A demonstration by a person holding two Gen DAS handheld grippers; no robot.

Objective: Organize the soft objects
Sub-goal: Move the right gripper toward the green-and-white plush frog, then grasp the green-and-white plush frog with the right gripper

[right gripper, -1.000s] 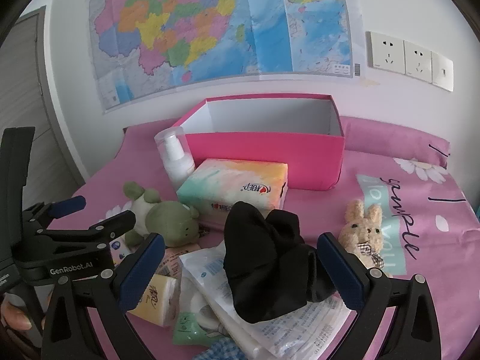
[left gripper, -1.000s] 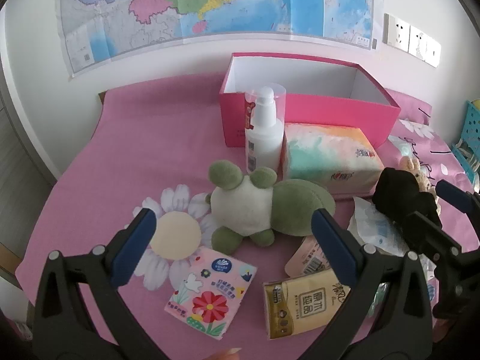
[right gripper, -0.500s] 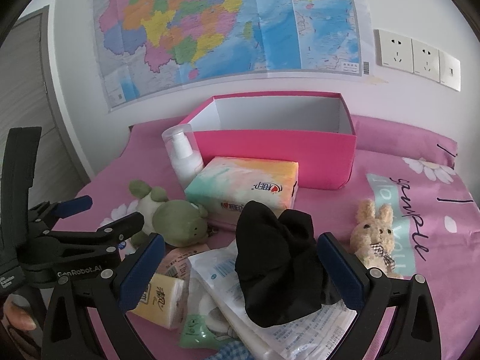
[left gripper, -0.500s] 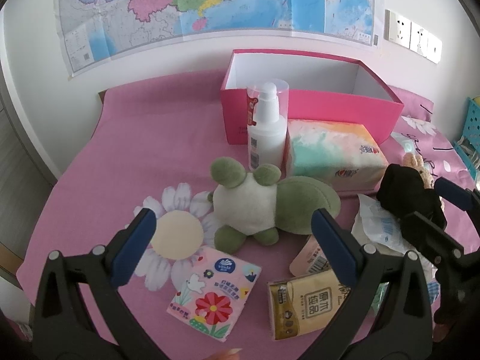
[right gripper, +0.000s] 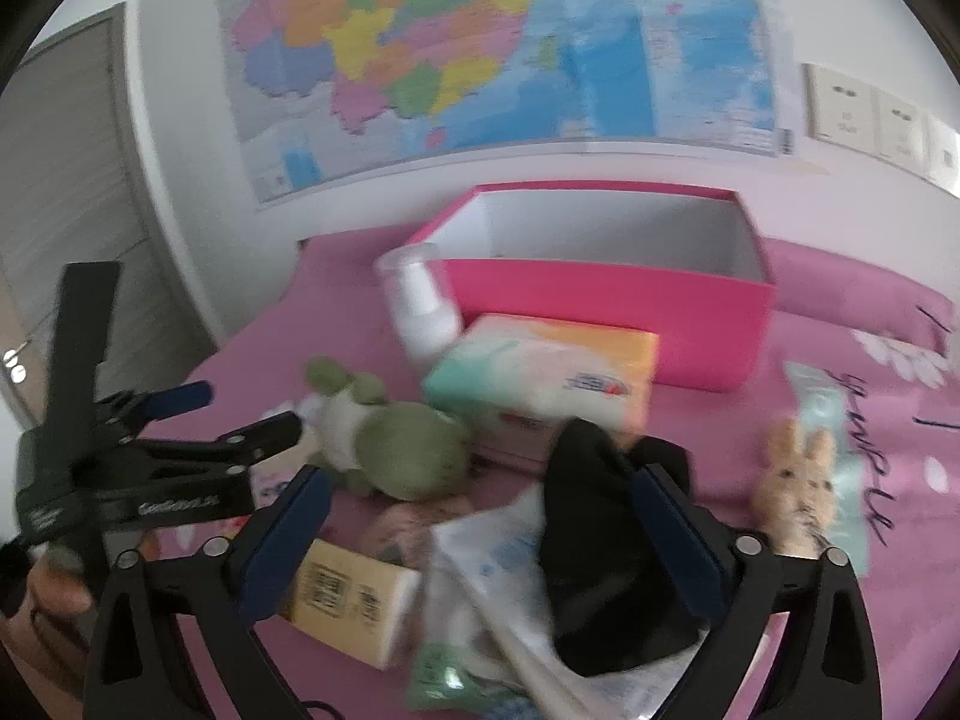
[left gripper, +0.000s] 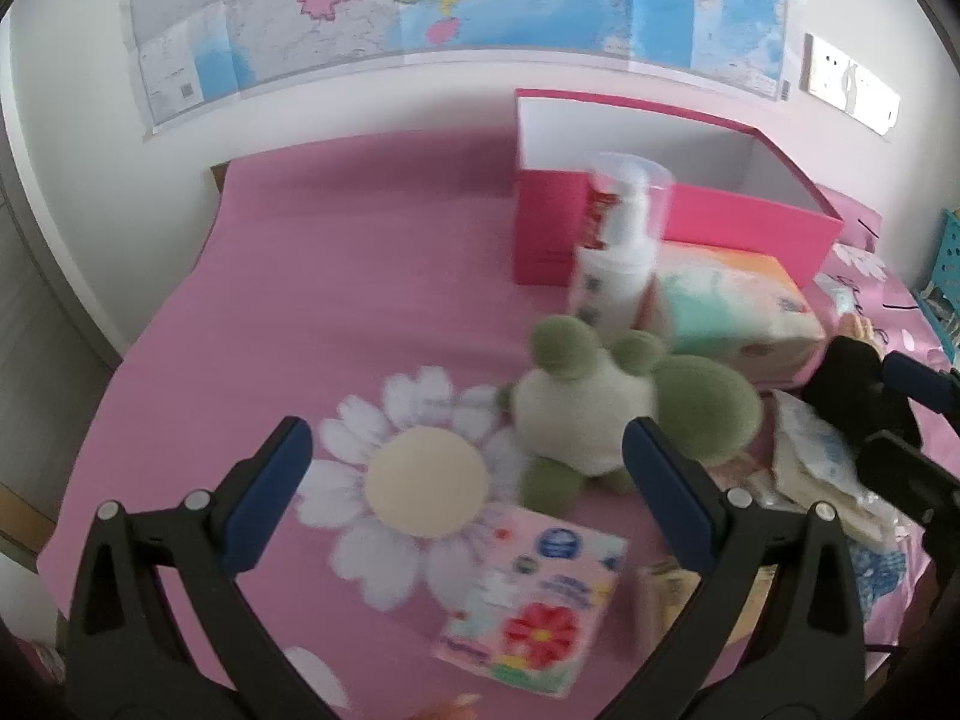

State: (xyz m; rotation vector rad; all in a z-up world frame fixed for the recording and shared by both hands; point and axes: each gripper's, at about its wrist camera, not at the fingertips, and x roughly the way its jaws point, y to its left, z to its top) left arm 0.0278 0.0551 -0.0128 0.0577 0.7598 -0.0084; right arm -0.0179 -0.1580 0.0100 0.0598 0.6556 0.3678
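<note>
Black cloth [right gripper: 606, 546] heaped on the plastic packs, just ahead between the spread-apart right gripper [right gripper: 474, 540] fingers; left gripper [left gripper: 465, 480], also apart, nearer the frog toy [left gripper: 624, 402].

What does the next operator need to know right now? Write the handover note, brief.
Left gripper: open, empty, over the daisy print beside the green plush frog.
Right gripper: open, straddling the black cloth, not clamped.
Pink box: nothing visible inside.
On the bed in front of it: frog, small rabbit plush, black cloth, tissue pack, pump bottle, smaller packets.
Done: nothing boxed.
Left: all soft items.
</note>
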